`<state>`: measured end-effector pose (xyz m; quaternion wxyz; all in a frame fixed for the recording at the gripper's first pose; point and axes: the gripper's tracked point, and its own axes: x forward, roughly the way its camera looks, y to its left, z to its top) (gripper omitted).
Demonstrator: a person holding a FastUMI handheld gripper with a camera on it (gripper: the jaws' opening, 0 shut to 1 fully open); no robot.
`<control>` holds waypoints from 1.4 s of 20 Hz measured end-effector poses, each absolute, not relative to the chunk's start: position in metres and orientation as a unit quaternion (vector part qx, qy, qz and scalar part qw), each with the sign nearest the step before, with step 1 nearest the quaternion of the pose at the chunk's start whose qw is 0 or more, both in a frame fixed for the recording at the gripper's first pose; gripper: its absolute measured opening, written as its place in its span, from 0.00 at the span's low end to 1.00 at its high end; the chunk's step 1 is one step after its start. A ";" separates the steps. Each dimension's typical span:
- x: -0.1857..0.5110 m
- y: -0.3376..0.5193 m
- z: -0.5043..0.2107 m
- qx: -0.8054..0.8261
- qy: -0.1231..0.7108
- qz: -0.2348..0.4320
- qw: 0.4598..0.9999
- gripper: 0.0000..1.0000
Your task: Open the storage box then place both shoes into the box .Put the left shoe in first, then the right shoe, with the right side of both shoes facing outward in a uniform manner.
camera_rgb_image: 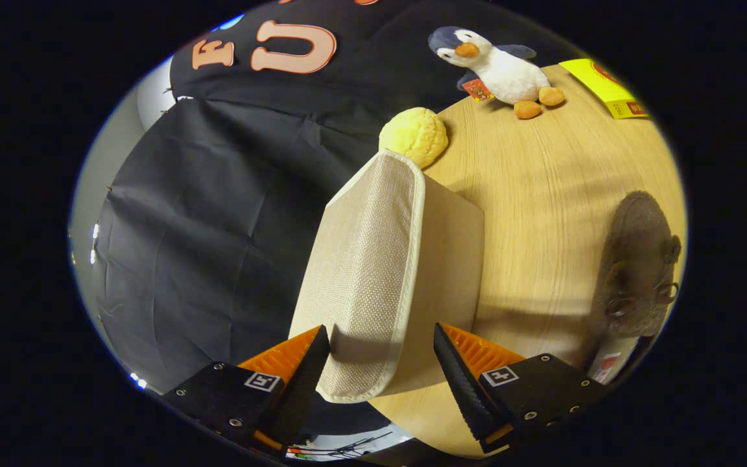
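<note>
A beige fabric storage box (451,272) stands on the wooden table (542,181), its woven lid (367,259) with pale piping closed on top. My view is rolled on its side. My gripper (380,340) is open and straddles the lid's near rim. One fingertip (315,353) rests against the woven top, while the other fingertip (448,353) stands a little off the box's smooth side. A brown suede lace-up shoe (639,259) lies on the table beyond the fingers, beside the box. Right by it, a white label (607,366) marks something largely hidden behind the gripper.
A yellow bumpy ball (414,135) sits on the table just behind the box. Farther back are a plush penguin (503,68) and a flat yellow packet (604,87). The black cloth wall (205,227) hangs past the table edge.
</note>
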<state>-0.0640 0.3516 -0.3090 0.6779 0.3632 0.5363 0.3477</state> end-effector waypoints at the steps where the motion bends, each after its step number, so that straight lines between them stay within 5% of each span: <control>1: -0.065 0.354 -0.308 0.371 0.536 0.349 0.673 0.97; 3: -0.067 0.357 -0.302 0.390 0.536 0.350 0.662 0.95; 12: -0.048 0.342 -0.231 0.482 0.466 0.369 0.644 0.49; 22: -0.043 0.380 -0.162 0.440 0.407 0.418 0.683 0.25; 28: -0.036 0.427 -0.115 0.409 0.377 0.457 0.694 0.21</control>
